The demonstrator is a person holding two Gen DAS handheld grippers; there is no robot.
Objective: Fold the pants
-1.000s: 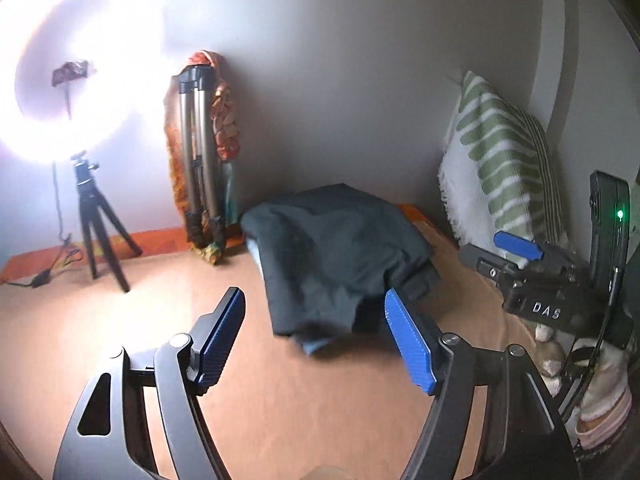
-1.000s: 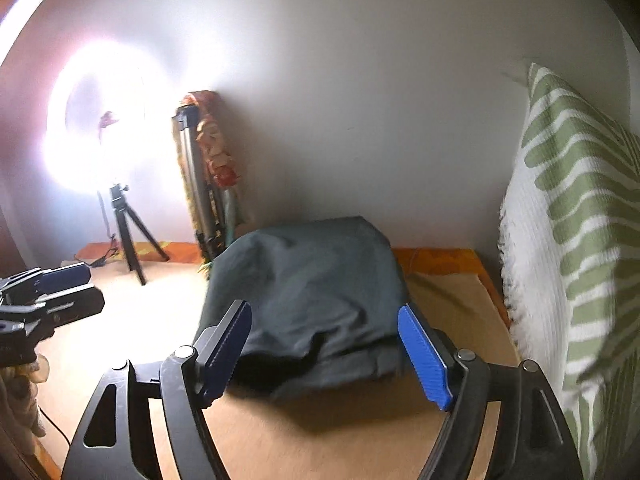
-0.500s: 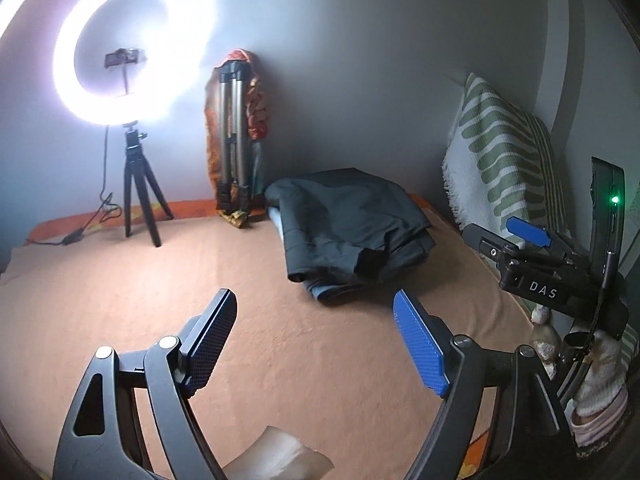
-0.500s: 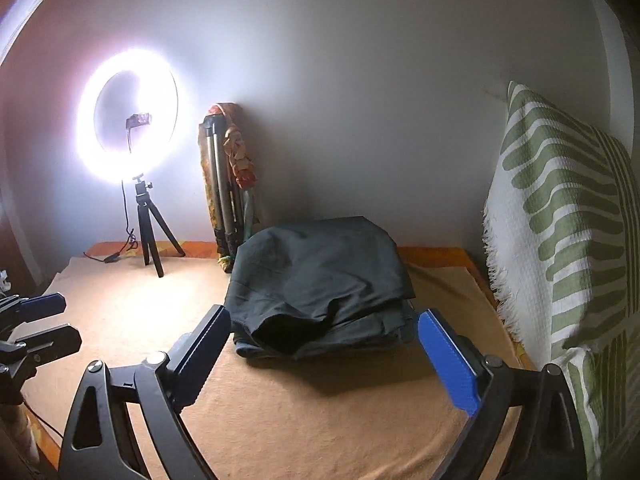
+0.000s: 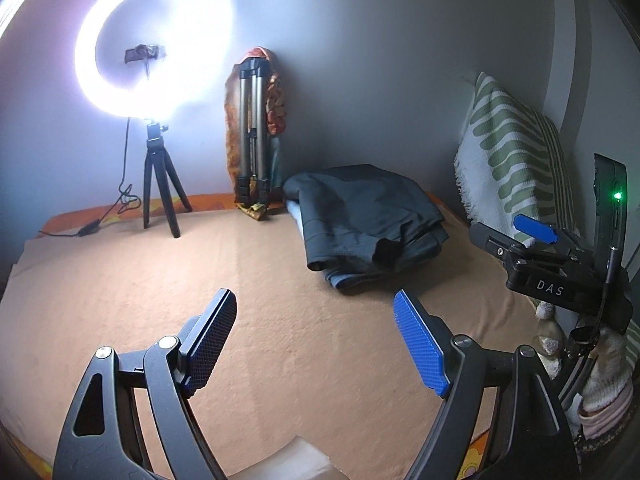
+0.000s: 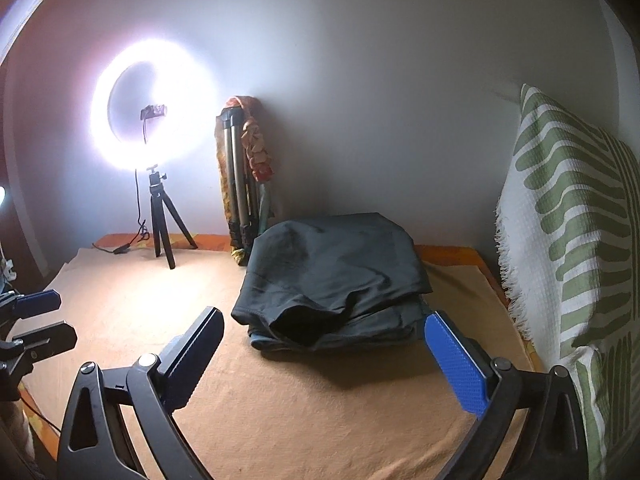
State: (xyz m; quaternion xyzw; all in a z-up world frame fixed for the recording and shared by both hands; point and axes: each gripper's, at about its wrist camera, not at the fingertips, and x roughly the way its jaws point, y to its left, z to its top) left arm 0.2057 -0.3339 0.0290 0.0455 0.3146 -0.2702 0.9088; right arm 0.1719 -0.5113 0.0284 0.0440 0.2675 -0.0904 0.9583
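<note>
Left wrist view: the left gripper (image 5: pixel 314 340) stands wide open and empty at lower centre; the folded dark pants (image 5: pixel 366 218) lie right of centre on the tan blanket (image 5: pixel 280 280).

Right wrist view: the right gripper (image 6: pixel 324 358), fingers opening and empty, sits just before the pants (image 6: pixel 334 276) at centre, beside a striped pillow (image 6: pixel 572 248).

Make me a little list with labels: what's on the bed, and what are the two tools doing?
pants: dark pants lie folded in a pile on the tan blanket, by the wall
left tool: left tool open, nothing between its pads
right tool: right tool opening, nothing between its pads
light: ring light glowing on a small tripod
beside it: folded tripod leaning on the wall
right side: green-striped pillow
</note>
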